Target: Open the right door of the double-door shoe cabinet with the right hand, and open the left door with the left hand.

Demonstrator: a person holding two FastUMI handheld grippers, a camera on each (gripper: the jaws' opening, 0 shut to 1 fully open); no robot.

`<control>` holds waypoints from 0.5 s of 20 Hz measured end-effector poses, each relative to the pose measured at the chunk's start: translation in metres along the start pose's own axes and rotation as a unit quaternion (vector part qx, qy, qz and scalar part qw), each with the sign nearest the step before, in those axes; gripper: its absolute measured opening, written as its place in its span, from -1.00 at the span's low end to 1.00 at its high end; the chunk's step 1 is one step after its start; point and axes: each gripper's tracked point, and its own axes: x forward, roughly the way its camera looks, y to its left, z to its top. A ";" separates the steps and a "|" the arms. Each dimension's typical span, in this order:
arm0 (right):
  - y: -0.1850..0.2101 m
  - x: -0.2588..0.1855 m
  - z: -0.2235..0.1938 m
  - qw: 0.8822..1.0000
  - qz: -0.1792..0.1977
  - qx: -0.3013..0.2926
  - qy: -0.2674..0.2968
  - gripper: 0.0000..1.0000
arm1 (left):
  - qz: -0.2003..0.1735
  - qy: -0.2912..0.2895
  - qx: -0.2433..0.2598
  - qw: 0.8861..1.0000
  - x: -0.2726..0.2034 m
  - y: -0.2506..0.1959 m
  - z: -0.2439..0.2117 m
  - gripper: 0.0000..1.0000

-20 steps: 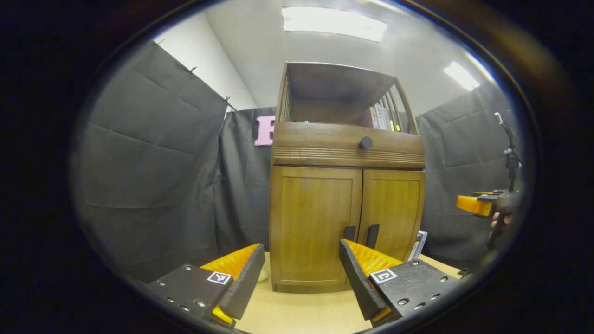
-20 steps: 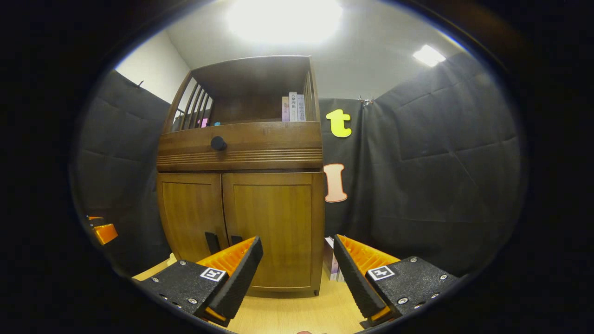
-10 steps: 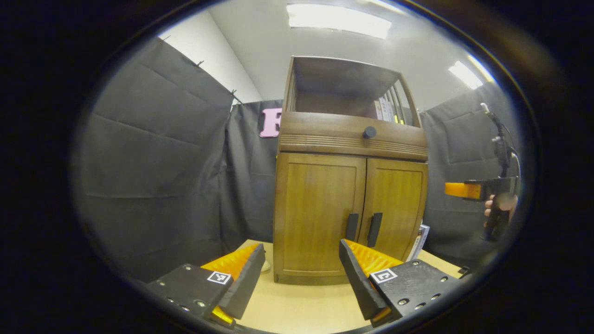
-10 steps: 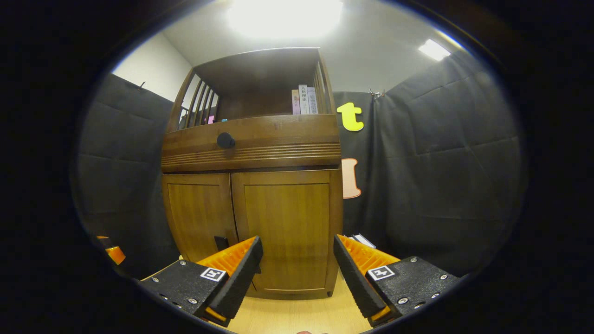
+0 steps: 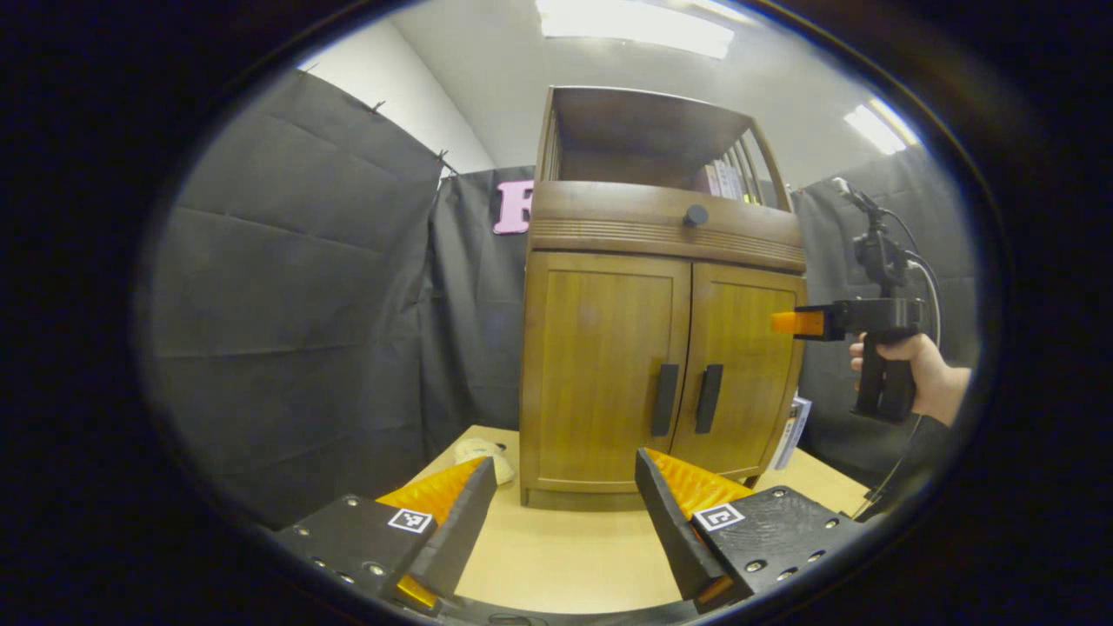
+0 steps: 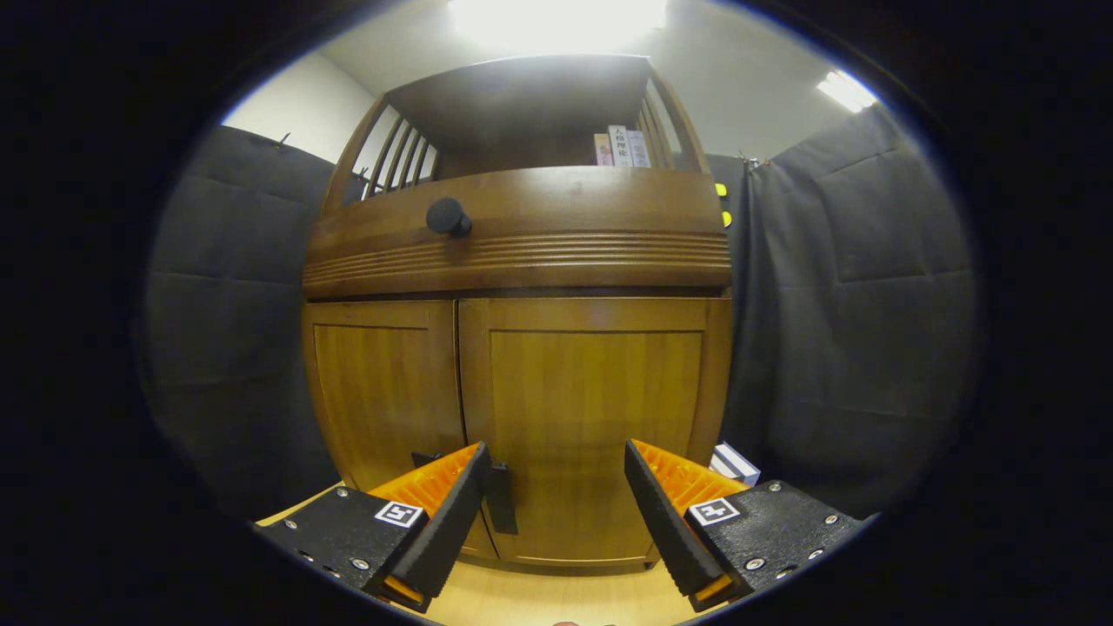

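Nearest, in the left gripper view, the left tongs [image 5: 565, 522] are seen released, the two fingers spread wide above the pale wooden counter [image 5: 565, 556], with nothing held between them. In the right gripper view the right tongs [image 6: 552, 513] are likewise spread and empty, and they are held close before the lower right door; the same tongs are seen from the side in the left gripper view, carried by a hand [image 5: 913, 369] level with the upper part of that door. Beyond them, the brown wooden double-door shoe cabinet [image 5: 661, 261] is stood on the counter against the black cloth wall, both doors closed. The left panelled door [image 5: 600, 365] and the right panelled door [image 6: 600, 417] are each fitted with a dark upright bar handle, the left handle [image 5: 665, 400] and the right handle [image 6: 502, 497] set side by side at the centre seam. The doors are judged rigid, hinged at the outer edges and fairly light, so a steady outward pull along an arc should suffice; the bar handles are slim and probably smooth, so each is best pinched across its middle, with the fingers set squarely to prevent slipping. The cabinet could be shifted if a door is jerked. Farther up, a round dark knob [image 6: 448, 216] and a few upright books [image 6: 619, 146] on the open shelf are seen.
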 end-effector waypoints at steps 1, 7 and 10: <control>0.007 0.008 -0.008 1.000 0.004 0.003 0.006 0.89 | 0.004 0.006 0.002 1.000 -0.001 0.000 -0.002 0.85; 0.047 0.053 -0.054 0.998 0.023 0.030 0.051 0.91 | 0.042 0.040 -0.020 0.998 -0.003 0.000 -0.017 0.85; 0.050 0.073 -0.073 0.998 0.008 0.030 0.062 0.90 | 0.053 0.065 -0.048 0.995 -0.006 0.001 -0.026 0.85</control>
